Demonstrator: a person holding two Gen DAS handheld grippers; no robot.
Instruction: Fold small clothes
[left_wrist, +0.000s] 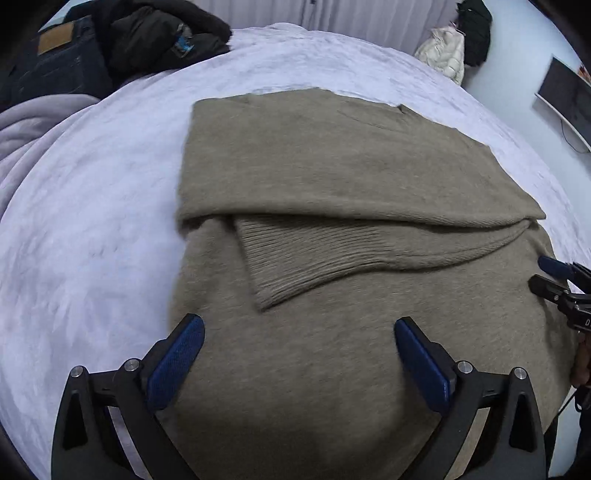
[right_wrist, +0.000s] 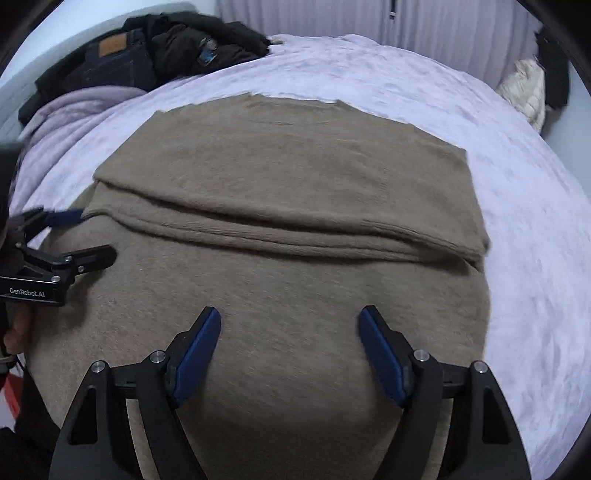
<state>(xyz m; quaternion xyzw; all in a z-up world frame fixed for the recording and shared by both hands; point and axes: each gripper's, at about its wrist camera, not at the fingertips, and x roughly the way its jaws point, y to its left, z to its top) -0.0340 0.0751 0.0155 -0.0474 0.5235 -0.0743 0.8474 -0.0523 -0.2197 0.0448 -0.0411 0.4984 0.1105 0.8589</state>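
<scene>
A taupe knit sweater (left_wrist: 332, 166) lies flat on a pale lilac bed cover (left_wrist: 92, 221), with both sleeves folded across its middle; a ribbed cuff (left_wrist: 295, 258) lies on top. My left gripper (left_wrist: 299, 325) hovers over the sweater's near left part, jaws wide and empty. My right gripper (right_wrist: 290, 314) hovers over the same sweater (right_wrist: 277, 166) near its right side, jaws apart, nothing between them. Each gripper shows at the edge of the other's view: the right gripper (left_wrist: 545, 275) and the left gripper (right_wrist: 96, 236).
A pile of dark clothes and jeans (left_wrist: 110, 48) lies at the bed's far left, beside a bunched lilac blanket (left_wrist: 33, 122). A cream padded jacket (left_wrist: 443, 51) sits at the far right, and a monitor (left_wrist: 569, 99) stands by the wall. Bed cover (right_wrist: 517, 221) flanks the sweater.
</scene>
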